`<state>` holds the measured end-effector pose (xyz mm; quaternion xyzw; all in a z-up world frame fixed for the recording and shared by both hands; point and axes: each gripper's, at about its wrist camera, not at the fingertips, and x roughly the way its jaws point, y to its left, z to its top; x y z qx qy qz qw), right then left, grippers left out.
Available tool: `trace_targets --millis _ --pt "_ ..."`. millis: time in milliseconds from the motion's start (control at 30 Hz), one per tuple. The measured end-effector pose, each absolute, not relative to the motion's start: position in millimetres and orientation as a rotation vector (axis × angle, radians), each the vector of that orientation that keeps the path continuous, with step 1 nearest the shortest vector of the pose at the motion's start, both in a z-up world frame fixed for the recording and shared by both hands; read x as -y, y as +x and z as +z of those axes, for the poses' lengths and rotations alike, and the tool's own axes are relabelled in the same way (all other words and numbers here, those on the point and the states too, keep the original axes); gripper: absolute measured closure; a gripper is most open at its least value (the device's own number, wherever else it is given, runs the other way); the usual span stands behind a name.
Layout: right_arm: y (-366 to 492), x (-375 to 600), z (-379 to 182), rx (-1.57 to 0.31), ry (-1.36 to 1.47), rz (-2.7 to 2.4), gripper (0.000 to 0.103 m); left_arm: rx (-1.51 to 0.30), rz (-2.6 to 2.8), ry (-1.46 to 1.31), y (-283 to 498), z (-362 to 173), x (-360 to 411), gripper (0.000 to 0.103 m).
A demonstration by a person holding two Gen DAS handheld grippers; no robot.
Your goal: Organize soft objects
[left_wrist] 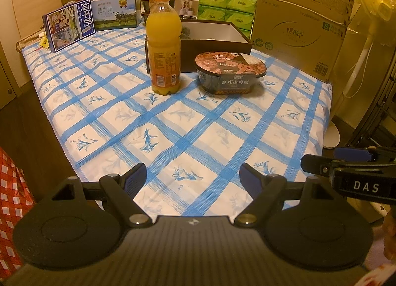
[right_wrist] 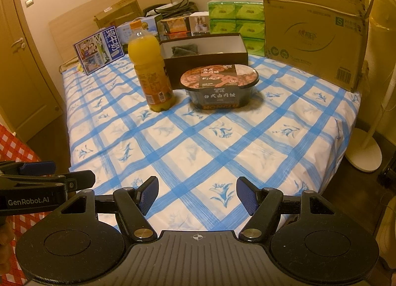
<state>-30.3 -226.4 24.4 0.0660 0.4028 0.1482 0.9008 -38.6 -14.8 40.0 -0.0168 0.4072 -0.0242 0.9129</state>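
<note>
Two tongs, left tongs [left_wrist: 193, 178] and right tongs [right_wrist: 197, 195], both spread apart with nothing between them, hanging over the near end of the bed [right_wrist: 222, 152]. Grey soft cloth [right_wrist: 184, 48] lies inside the open dark box [right_wrist: 210, 57] at the far end. Orange juice bottle [right_wrist: 151, 68] and instant meal bowl [right_wrist: 219, 85] stand upright just before the box.

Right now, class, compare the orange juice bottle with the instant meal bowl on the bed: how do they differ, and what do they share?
The orange juice bottle stands tall and narrow; the instant meal bowl sits low and wide. The bottle is see-through, showing yellow-orange drink; the bowl is dark and opaque. The bottle is closed by a small orange cap, the bowl by a broad printed lid. Both stand upright on the blue checked sheet, just in front of the open dark box.
</note>
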Motion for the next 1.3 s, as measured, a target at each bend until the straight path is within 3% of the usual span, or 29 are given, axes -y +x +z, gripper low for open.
trace_targets --millis 1300 --pt "-29.7 225.0 24.7 -0.833 0.133 0.307 0.034 -0.836 -0.054 -0.038 -36.8 41.2 17.6 0.022"
